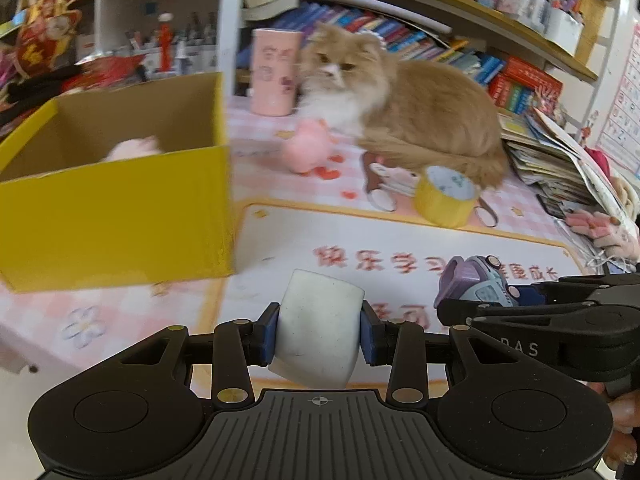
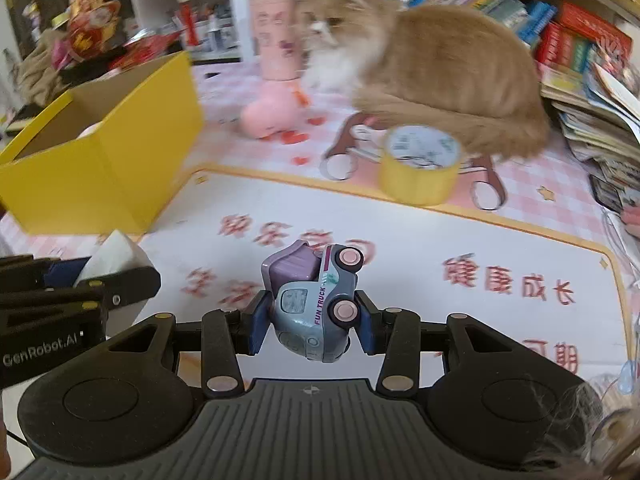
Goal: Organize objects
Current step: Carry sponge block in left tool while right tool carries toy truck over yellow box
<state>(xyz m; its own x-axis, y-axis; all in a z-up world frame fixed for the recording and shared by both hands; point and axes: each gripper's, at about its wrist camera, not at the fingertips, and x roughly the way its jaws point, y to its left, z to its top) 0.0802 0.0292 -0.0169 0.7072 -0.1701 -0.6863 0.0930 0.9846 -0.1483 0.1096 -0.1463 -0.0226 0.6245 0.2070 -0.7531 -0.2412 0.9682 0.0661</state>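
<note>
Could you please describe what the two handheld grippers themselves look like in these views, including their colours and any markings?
Both are matte black. The left gripper and right gripper each have two linkage arms with brass-coloured pivot pins, blue pads lining the jaws, round housings either side, and a ribbed grey centre plate with a small crosshair mark. Seen side-on from the right wrist camera, the left gripper's body reads "GenRobot.AI" in white. No cables or sleeves are visible.
</note>
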